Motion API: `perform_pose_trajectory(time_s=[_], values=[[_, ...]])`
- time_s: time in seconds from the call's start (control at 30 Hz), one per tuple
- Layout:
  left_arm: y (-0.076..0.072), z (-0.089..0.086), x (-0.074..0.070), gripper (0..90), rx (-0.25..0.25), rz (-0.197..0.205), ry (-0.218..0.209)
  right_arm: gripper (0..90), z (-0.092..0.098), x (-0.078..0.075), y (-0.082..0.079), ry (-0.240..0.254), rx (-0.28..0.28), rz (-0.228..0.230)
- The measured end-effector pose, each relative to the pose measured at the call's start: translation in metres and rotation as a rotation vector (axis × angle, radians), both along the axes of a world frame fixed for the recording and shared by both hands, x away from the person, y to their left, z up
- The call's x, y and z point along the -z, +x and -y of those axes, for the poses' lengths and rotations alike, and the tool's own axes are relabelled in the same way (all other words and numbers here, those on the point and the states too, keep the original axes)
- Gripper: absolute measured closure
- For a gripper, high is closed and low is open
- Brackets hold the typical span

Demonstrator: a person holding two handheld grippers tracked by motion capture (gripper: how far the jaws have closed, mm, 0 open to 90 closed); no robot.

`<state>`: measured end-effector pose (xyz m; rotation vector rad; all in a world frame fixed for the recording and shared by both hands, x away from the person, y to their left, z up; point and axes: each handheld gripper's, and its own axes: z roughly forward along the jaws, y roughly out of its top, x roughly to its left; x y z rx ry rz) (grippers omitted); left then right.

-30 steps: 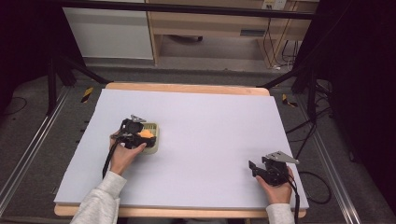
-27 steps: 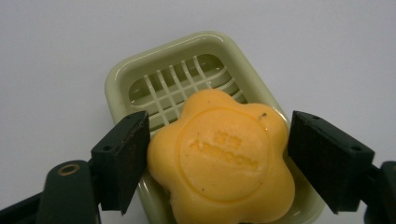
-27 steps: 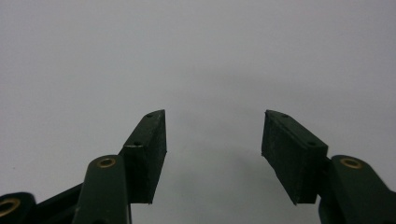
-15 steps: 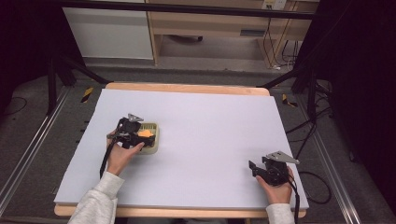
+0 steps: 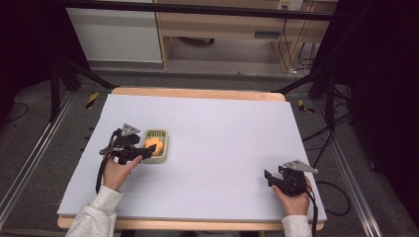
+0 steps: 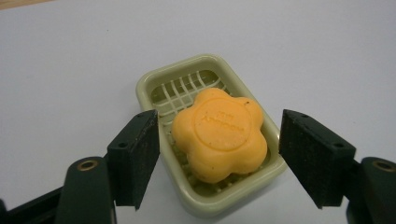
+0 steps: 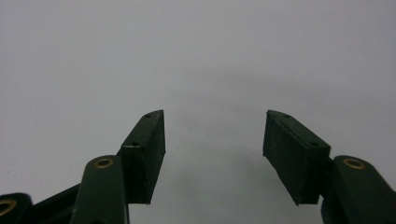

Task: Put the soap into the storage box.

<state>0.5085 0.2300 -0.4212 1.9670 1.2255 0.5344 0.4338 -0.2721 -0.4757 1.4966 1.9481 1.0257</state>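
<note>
An orange flower-shaped soap [image 6: 219,135] [image 5: 152,146] lies in a pale green slotted soap dish [image 6: 154,84] [image 5: 163,134] on the left half of the white table. My left gripper [image 6: 217,156] [image 5: 146,152] stands open, its two jaws on either side of the soap and clear of it, just above the dish's near end. Over at the table's near right, my right gripper [image 7: 214,149] [image 5: 269,176] is open above bare table with nothing between its jaws.
The white tabletop [image 5: 222,138] has a wooden edge at the back. Metal rails run along the floor on both sides, cables [image 5: 328,190] lie at the right, and a wooden desk [image 5: 222,29] stands beyond the table.
My left gripper has drawn back toward me and to the left, away from the soap dish. The soap stays in the dish. The right gripper has not moved.
</note>
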Motion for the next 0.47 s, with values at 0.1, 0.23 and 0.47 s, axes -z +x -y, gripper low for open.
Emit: perform_pose_trajectory(time_s=[0.1, 0.23, 0.47], values=[[-0.007, -0.009, 0.001, 29.2, -0.01, 0.011, -0.007, 39.7, 0.001, 0.0, 0.0, 0.003, 0.003, -0.001], [-0.016, -0.023, 0.006, 29.3, -0.038, 0.026, -0.013, 41.0, 0.002, 0.001, 0.0, -0.001, 0.009, 0.004], [-0.028, -0.048, 0.019, 28.9, -0.083, 0.031, -0.019, 46.4, 0.005, 0.003, 0.0, -0.011, 0.019, -0.011]])
